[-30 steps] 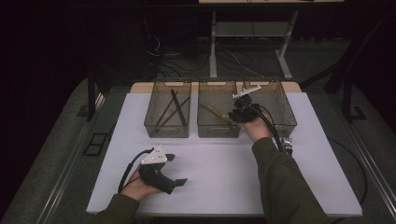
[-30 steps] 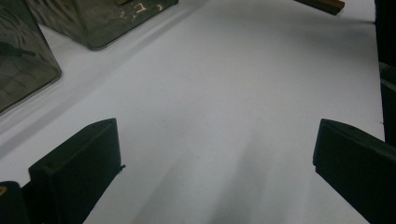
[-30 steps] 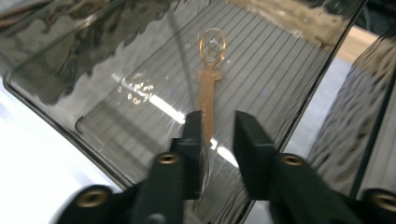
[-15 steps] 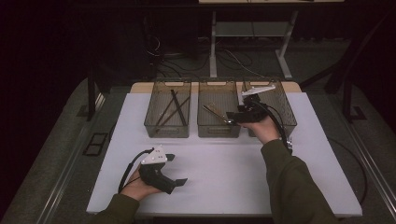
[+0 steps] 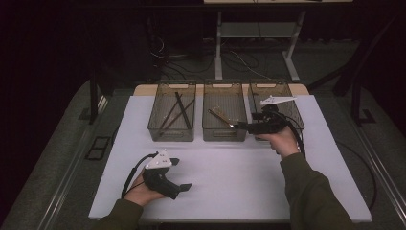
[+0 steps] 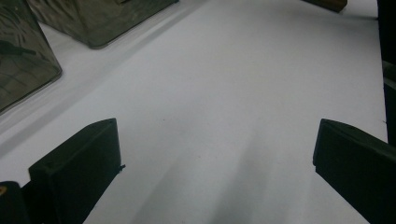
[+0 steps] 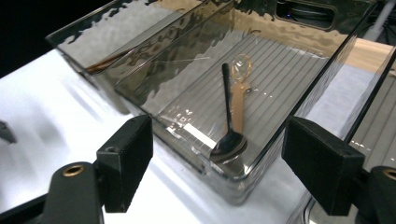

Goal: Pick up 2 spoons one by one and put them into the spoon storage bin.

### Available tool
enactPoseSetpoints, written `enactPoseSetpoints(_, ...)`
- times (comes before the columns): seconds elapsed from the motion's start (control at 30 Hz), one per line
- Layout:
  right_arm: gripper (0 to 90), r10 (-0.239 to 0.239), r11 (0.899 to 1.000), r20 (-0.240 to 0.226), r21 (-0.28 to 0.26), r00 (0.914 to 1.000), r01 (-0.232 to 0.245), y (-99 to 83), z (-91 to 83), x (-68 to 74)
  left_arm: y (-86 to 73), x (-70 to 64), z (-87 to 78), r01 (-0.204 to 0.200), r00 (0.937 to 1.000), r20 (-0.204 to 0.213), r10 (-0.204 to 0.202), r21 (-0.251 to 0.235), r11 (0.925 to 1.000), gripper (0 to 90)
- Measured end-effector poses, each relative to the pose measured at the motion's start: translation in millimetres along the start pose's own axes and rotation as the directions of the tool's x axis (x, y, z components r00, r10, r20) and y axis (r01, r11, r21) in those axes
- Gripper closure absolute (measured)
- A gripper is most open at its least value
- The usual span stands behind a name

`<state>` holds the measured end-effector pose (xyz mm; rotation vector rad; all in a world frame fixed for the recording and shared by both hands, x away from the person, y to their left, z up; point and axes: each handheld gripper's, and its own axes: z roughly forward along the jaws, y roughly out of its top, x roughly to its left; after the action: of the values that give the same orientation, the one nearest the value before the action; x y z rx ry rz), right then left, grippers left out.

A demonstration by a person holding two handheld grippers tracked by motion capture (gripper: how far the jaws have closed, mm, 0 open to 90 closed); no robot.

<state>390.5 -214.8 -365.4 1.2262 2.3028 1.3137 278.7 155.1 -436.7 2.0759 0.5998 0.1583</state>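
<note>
Three clear bins stand in a row at the back of the white table (image 5: 230, 182). The left bin (image 5: 172, 133) holds dark chopsticks (image 5: 178, 109). In the middle bin (image 5: 224, 134) (image 7: 196, 154) lie a black spoon (image 7: 227, 135) and a light brown spoon (image 7: 238, 93) (image 5: 218, 115). My right gripper (image 5: 244, 126) (image 7: 219, 154) hovers open at the middle bin's near right corner, jaws wide apart, pointing left at the spoons. My left gripper (image 5: 181, 175) (image 6: 215, 154) rests open on the bare table at the front left.
The right bin (image 5: 292, 103) sits behind my right hand, its contents hidden. Corners of two bins (image 6: 28, 60) show at the upper left of the left gripper view. A table frame and cables stand behind the table.
My right gripper has drawn back from over the right bin toward the near edge and turned left to face the middle bin. The left gripper has stayed put.
</note>
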Motion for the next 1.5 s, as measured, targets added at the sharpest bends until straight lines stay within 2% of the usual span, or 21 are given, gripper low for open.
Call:
enactPoseSetpoints(0.47, 24.4, -0.042, 0.999, -0.035, -0.018, 0.9985, 0.042, -32.7, -23.6, 9.4, -0.1, 0.0, 0.9, 0.002, 1.0000, -0.001, -0.002, 0.006, 1.0000, 0.0)
enactPoseSetpoints(0.6, 23.9, -0.061, 0.998, -0.018, -0.009, 0.9980, 0.060, -39.8, -27.0, 12.9, -0.2, -0.9, -0.2, 0.003, 1.0000, -0.001, -0.003, 0.002, 1.0000, 0.1)
enactPoseSetpoints(0.8, 23.4, -0.060, 0.998, -0.024, -0.013, 0.9979, 0.059, -53.9, -33.7, 12.9, 0.0, -0.4, -1.1, -0.003, 1.0000, -0.002, 0.003, 0.007, 1.0000, 0.1)
enactPoseSetpoints(1.17, 23.3, -0.060, 0.998, -0.006, -0.013, 0.9982, 0.060, -74.4, -54.5, 8.3, 0.1, -0.2, -1.5, -0.006, 1.0000, -0.004, 0.006, 0.011, 0.9999, 0.1)
enactPoseSetpoints(1.5, 23.3, -0.052, 0.999, 0.002, -0.011, 0.9986, 0.052, -87.3, -68.2, 5.6, 0.2, -0.5, -1.7, -0.010, 0.9999, -0.005, 0.010, 0.011, 0.9999, 0.1)
